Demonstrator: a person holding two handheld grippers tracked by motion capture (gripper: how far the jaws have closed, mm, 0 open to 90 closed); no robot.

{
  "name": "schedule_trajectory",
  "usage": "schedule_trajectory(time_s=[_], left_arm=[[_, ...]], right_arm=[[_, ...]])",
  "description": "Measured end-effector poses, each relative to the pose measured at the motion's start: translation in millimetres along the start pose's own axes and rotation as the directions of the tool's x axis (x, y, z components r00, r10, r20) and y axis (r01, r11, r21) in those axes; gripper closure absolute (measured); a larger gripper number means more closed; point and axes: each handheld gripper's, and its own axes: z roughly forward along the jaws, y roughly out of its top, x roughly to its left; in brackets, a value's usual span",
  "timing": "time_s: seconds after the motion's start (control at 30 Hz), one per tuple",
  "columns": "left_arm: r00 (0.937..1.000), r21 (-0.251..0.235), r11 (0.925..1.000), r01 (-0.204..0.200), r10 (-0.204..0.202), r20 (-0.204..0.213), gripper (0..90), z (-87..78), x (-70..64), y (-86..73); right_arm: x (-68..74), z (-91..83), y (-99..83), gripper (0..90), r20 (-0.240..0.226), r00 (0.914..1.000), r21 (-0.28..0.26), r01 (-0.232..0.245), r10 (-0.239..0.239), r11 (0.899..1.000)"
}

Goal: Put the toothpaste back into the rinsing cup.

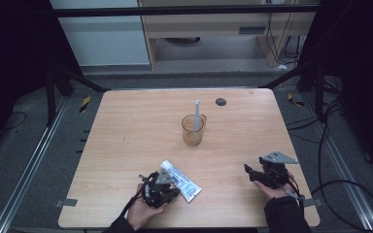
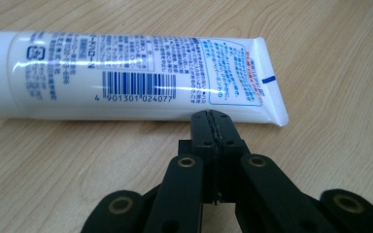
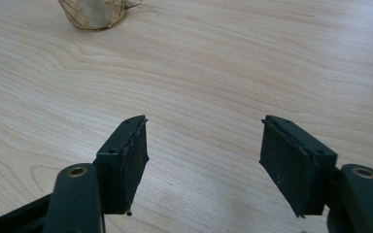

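Observation:
A white toothpaste tube [image 1: 180, 180] with blue print lies flat near the table's front edge. In the left gripper view the tube [image 2: 126, 73] runs across the frame with its barcode up and its crimped end to the right. My left gripper [image 1: 171, 191] is shut, and its joined tips [image 2: 209, 116] sit right at the tube's near edge by the crimp, with nothing between them. My right gripper [image 1: 253, 167] is open at the front right, and its jaws [image 3: 204, 141] stand wide apart over bare wood.
A clear amber cup [image 1: 193, 131] stands mid-table with a white pointed object [image 1: 196, 114] upright inside; its base [image 3: 94, 14] shows in the right gripper view. A small black disc [image 1: 221, 101] lies near the far edge. The wooden table [image 1: 126, 141] has open room on the left.

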Motion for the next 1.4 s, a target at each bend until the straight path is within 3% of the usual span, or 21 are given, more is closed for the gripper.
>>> schedule_trajectory(time_s=[0.47,0.7,0.8,0.93,1.0,1.2,1.4], left_arm=[[0.9998,-0.027,0.9996,-0.01,0.01,-0.016,89.4,15.2,-3.0,14.0],[0.9991,-0.061,0.9977,-0.03,0.028,-0.032,89.3,3.0,-0.9,19.2],[0.9983,-0.088,0.9957,-0.029,0.024,-0.054,89.3,-11.6,8.6,24.8],[0.9954,-0.125,0.9922,-0.001,-0.011,-0.095,89.4,-28.2,31.1,35.8],[0.9941,-0.119,0.9929,0.005,-0.018,-0.107,89.4,-30.2,42.9,42.5],[0.9931,-0.063,0.9978,0.021,-0.028,-0.114,89.4,-14.8,70.0,51.8],[0.9947,0.004,0.9999,0.014,-0.014,-0.102,89.5,2.6,78.7,52.4]], right_arm=[[-1.8,1.4,-0.7,34.0,0.004,1.0,0.005,0.002,-0.002,1.0],[-2.2,1.8,-1.4,33.9,0.002,1.0,0.011,-0.002,0.002,1.0],[-2.6,0.9,-1.4,33.9,0.006,1.0,0.006,-0.006,0.006,1.0],[-2.7,1.3,-1.8,34.0,0.006,0.9999,0.006,-0.012,0.012,1.0],[-2.3,2.4,-2.0,33.9,0.007,1.0,0.01,-0.007,0.007,1.0],[-2.3,4.1,-2.2,33.9,0.006,1.0,0.013,-0.001,0.0,1.0],[-1.3,5.8,-2.6,34.0,0.003,1.0,0.023,-0.005,0.005,1.0]])
